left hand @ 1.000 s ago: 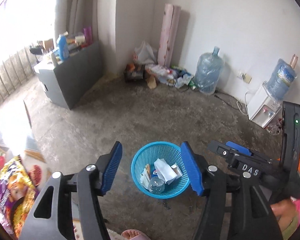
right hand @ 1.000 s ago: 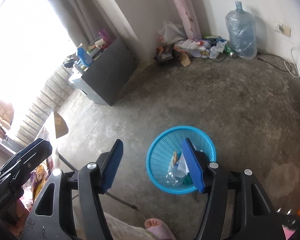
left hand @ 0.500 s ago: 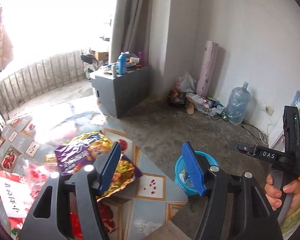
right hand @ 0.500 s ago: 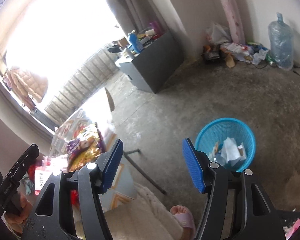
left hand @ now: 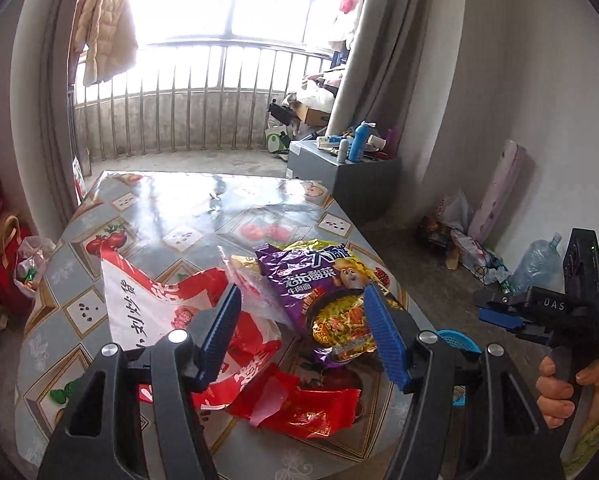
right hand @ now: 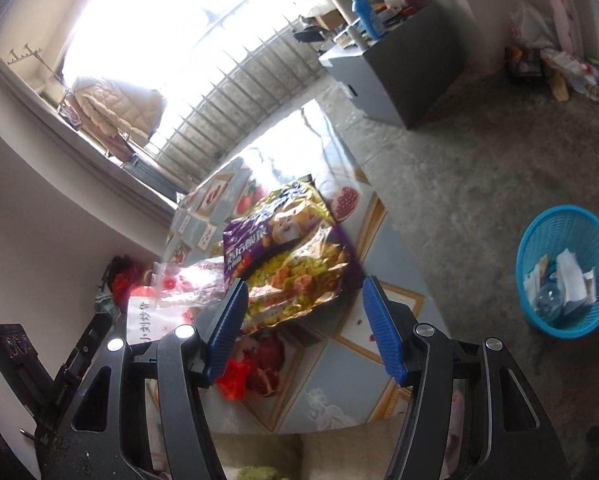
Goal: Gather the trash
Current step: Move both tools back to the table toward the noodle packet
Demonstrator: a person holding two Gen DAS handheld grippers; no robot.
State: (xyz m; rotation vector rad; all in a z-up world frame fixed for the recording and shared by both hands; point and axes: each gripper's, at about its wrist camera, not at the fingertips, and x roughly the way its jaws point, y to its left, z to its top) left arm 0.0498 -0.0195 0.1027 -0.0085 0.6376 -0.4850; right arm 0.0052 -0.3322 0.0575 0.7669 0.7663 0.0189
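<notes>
Hovering above the patterned table [left hand: 171, 216], the left gripper [left hand: 301, 330] stands wide and empty over a purple noodle wrapper [left hand: 323, 280] and red wrappers [left hand: 299, 406]; the right gripper [right hand: 301, 326], jaws just narrowing, grips nothing; blue basket [right hand: 567, 280] on the floor beside the table

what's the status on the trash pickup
Left gripper and right gripper open, empty. Purple noodle wrapper lies on patterned table. Nothing blocking.
</notes>
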